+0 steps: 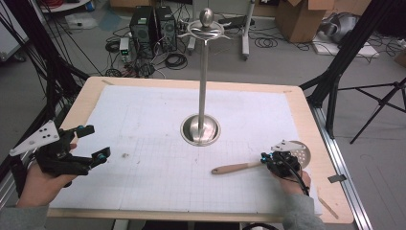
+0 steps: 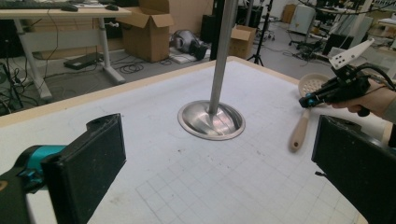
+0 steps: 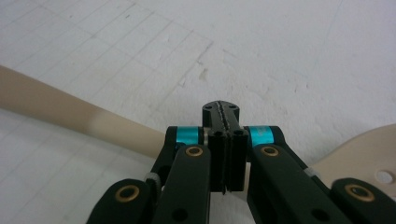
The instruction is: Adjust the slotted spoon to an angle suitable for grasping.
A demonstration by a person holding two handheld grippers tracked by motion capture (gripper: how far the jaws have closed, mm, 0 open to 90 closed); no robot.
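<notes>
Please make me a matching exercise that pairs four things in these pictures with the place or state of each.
Things:
1. left gripper
2. right gripper
3. slotted spoon
4. metal stand

Places or states:
A. upright at the middle of the table
B. jaws shut, over the spoon where handle meets bowl
C. lying flat near the table's right edge, wooden handle pointing toward the middle
D. jaws wide open with nothing between them, at the table's left edge

Pairs: 1-D, 2-B, 3-C, 4-A
</notes>
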